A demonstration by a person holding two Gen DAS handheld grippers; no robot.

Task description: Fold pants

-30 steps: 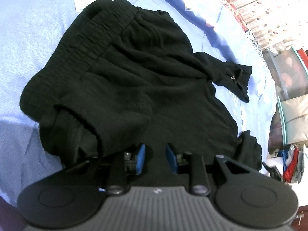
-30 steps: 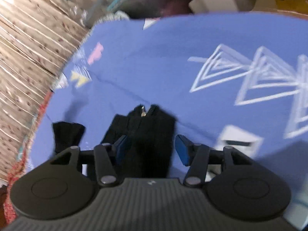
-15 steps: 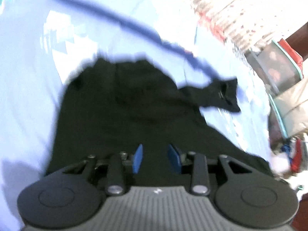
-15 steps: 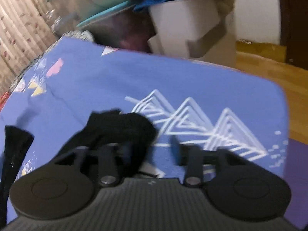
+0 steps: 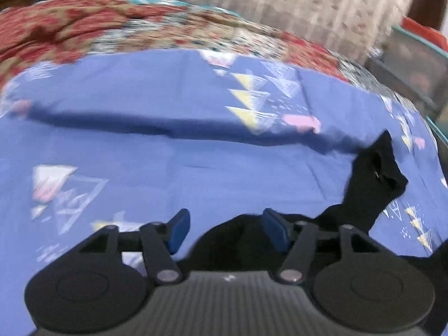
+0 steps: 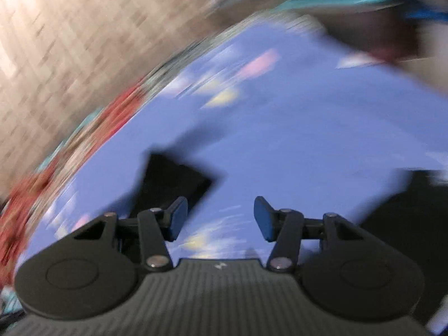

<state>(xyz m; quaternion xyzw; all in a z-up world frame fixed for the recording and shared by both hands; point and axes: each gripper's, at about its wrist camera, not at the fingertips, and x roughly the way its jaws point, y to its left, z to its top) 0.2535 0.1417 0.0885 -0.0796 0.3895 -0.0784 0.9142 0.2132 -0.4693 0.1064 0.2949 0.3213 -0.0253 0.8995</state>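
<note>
The black pants (image 5: 366, 193) lie on the blue patterned bedsheet (image 5: 168, 162). In the left wrist view only their near edge and one leg end show, low and to the right. My left gripper (image 5: 225, 231) is open and empty, over the edge of the black cloth. In the blurred right wrist view a black leg end (image 6: 173, 179) lies left of centre and more black cloth (image 6: 411, 212) sits at the right. My right gripper (image 6: 221, 218) is open and empty above bare sheet between them.
A red floral quilt (image 5: 70, 30) bunches along the bed's far edge, with a pale curtain (image 5: 280, 2) behind. A clear storage box with a teal rim (image 5: 414, 64) stands off the bed's right side.
Both grippers swung away fast. The left one opened wider and now faces the far edge, with most of the pants out of view. The right one no longer straddles the leg end.
</note>
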